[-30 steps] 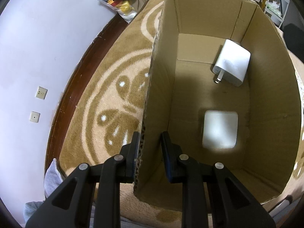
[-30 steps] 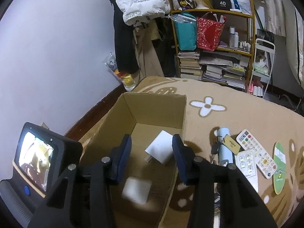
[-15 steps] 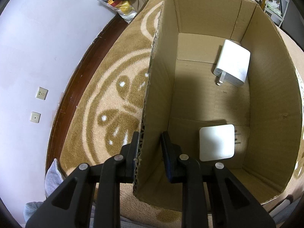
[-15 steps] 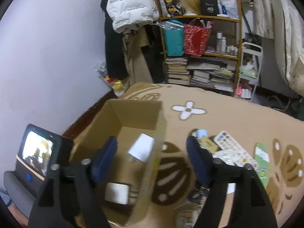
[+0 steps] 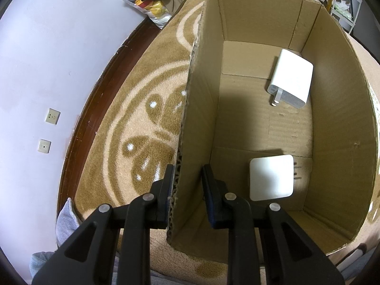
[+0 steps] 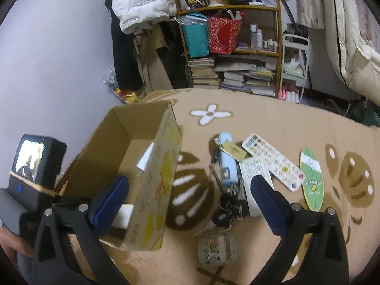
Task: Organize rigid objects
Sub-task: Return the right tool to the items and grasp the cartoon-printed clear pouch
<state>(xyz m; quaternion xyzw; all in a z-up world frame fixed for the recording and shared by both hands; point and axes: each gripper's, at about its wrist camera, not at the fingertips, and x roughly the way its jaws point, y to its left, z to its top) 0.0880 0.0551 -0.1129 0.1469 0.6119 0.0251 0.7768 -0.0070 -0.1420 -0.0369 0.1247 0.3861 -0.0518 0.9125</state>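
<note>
2 white chargers already lie on the floor of the cardboard box (image 5: 261,123): the far charger (image 5: 290,82) rests near the box's back-right corner, and the near charger (image 5: 272,178) sits toward the front, prongs pointing at the right wall. So, as I judge it, the sorting is begun but far from finished.

Outside the box, to its right on the patterned blanket (image 6: 273,118), most of the pile waits: a pale blue cylinder (image 6: 226,159) with a tan tag, 2 remotes, namely the white remote (image 6: 257,180) and the coloured-button remote (image 6: 273,161), a green oval board (image 6: 311,178), a bunch of dark keys (image 6: 228,209), and a small patterned case (image 6: 217,249) nearest the camera.

The left gripper (image 5: 187,178) is clamped on the box's left wall, 1 finger outside and 1 inside, steadying it. The right gripper (image 6: 187,192) hangs spread wide and empty over the box's right rim, between the box and the pile. Roughly 6 items look left to move.
</note>
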